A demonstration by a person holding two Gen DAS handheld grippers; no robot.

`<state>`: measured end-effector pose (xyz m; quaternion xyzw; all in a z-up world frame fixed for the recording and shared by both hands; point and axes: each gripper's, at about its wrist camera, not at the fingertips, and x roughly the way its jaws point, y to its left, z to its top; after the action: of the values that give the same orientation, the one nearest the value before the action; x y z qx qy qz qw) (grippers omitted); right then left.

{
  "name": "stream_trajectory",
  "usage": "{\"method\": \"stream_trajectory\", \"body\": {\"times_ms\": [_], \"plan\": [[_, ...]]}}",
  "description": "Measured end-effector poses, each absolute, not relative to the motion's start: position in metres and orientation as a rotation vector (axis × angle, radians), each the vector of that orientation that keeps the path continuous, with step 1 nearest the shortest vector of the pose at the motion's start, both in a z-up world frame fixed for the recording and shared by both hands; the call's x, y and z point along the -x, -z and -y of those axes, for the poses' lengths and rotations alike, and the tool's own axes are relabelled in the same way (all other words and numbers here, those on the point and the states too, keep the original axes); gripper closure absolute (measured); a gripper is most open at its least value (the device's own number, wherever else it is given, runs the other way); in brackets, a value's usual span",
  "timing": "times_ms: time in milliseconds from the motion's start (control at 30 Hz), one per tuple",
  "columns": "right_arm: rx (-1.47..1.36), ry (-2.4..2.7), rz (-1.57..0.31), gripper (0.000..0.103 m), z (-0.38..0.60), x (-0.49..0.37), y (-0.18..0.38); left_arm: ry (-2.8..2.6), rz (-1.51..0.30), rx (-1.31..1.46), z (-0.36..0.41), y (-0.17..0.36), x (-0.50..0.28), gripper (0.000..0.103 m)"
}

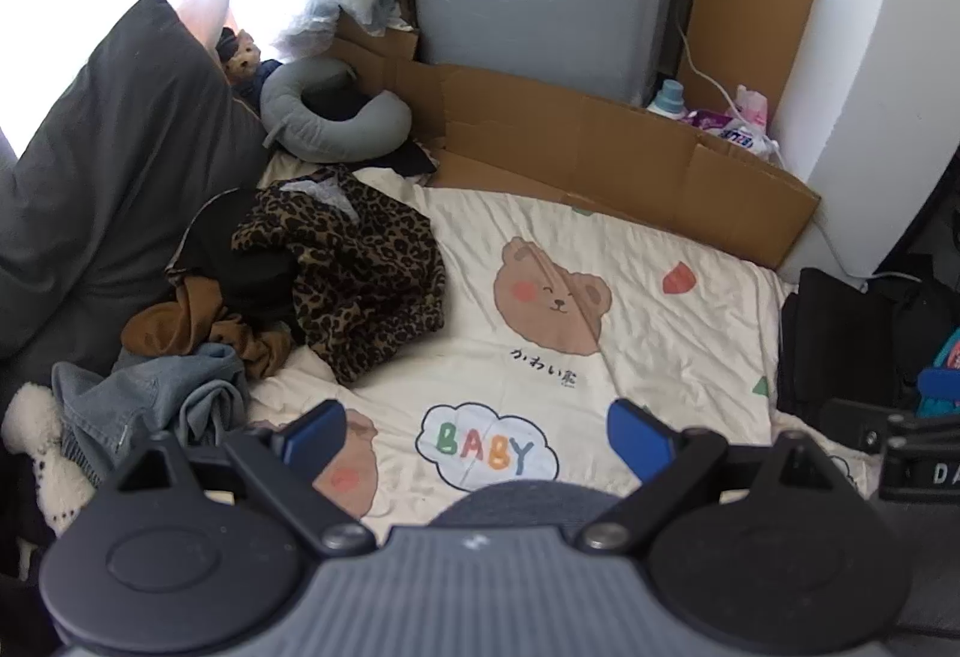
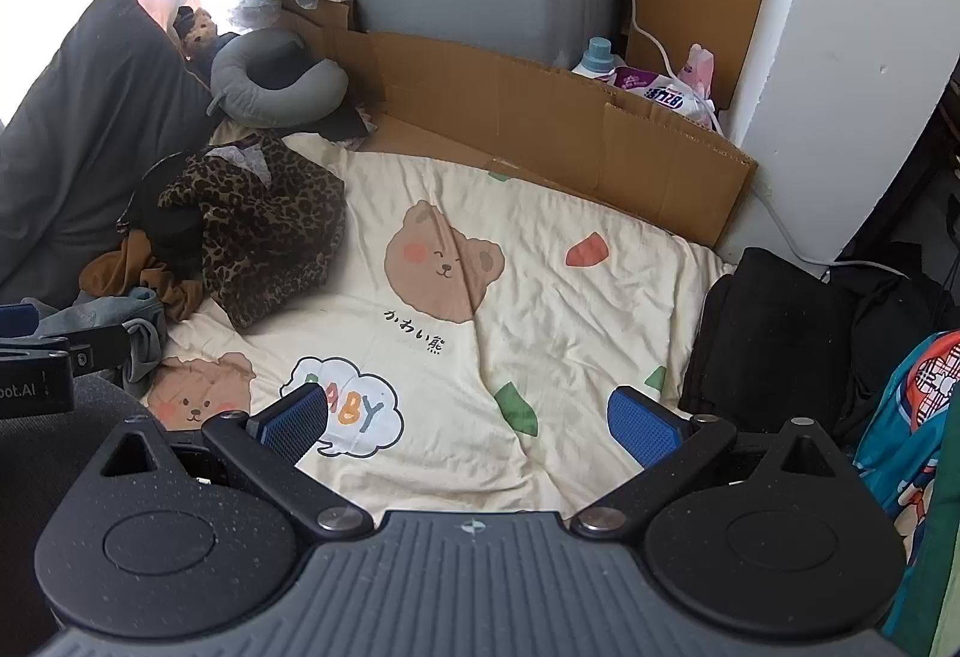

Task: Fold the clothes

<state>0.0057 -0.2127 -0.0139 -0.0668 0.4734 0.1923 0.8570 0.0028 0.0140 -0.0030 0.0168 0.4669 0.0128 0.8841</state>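
Denim garment [image 1: 150,405] lies crumpled at lower left of the bed sheet [image 1: 660,333], leopard-print garment [image 1: 360,267] heaped centre-left. Both look soft, limp; best taken by a hem edge. Left gripper [image 1: 477,438] and right gripper [image 2: 468,423]: jaws open, empty.

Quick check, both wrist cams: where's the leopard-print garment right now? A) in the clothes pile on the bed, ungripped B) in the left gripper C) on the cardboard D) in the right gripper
A: the leopard-print garment lies in the pile on the bed sheet, while the left gripper and right gripper hover open and empty, well short of it.
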Motion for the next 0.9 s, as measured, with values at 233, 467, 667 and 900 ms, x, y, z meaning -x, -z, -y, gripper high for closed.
{"method": "stream_trajectory", "body": {"times_ms": [233, 467, 667, 900], "plan": [[0.135, -0.411, -0.995, 0.001, 0.214, -0.006, 0.014, -0.041, -0.963, -0.043, -0.013, 0.003, -0.003, 0.008], [0.125, -0.412, -0.993, 0.001, 0.215, -0.006, 0.014, -0.054, -0.961, -0.043, -0.015, 0.000, -0.004, 0.008], [0.128, -0.399, -1.031, 0.001, 0.216, -0.014, 0.015, -0.030, -0.983, -0.002, -0.022, -0.002, -0.006, 0.005], [0.100, -0.387, -1.033, 0.000, 0.221, -0.018, 0.012, -0.006, -0.989, -0.018, -0.025, -0.009, -0.012, 0.003]]}}
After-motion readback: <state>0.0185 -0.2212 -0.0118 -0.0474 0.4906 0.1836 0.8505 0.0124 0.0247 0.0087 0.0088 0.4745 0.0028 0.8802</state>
